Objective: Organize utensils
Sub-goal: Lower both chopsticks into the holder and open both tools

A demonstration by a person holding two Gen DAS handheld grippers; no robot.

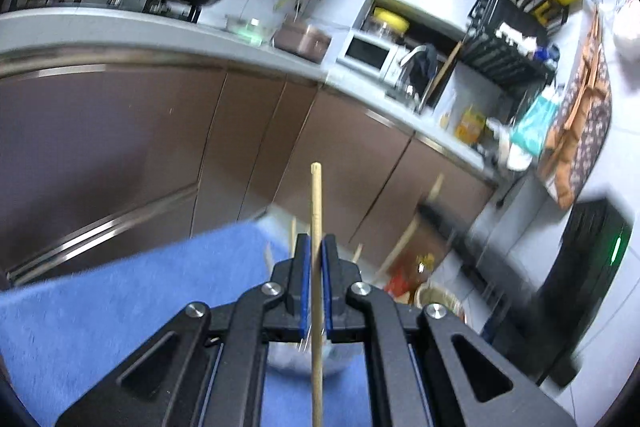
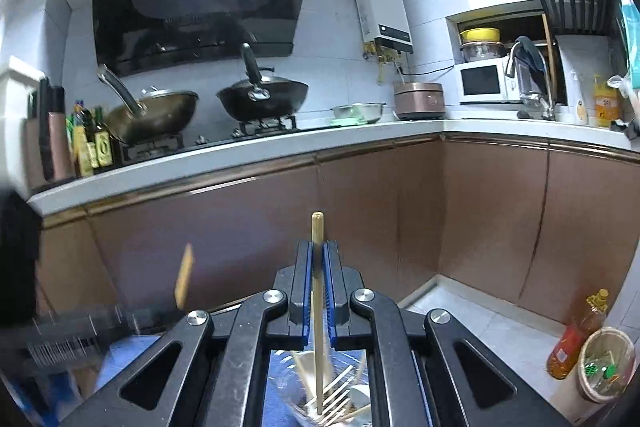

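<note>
My left gripper (image 1: 316, 247) is shut on a wooden chopstick (image 1: 316, 195) that stands upright between its blue pads, above a blue cloth (image 1: 100, 307). Below it a clear container (image 1: 304, 359) shows blurred. My right gripper (image 2: 318, 255) is shut on another wooden chopstick (image 2: 317, 231), also upright. Its lower end reaches into a clear glass container (image 2: 320, 387) that holds several utensils, among them a fork and wooden sticks. A blurred wooden stick (image 2: 184, 277) shows at the left of the right wrist view.
Brown cabinet doors (image 2: 360, 227) and a white counter (image 2: 240, 151) with two woks (image 2: 262, 97) lie ahead. A dark blurred rack (image 2: 68, 339) is at the lower left. An oil bottle (image 2: 576, 335) and a waste bin (image 2: 608, 363) stand on the floor at right.
</note>
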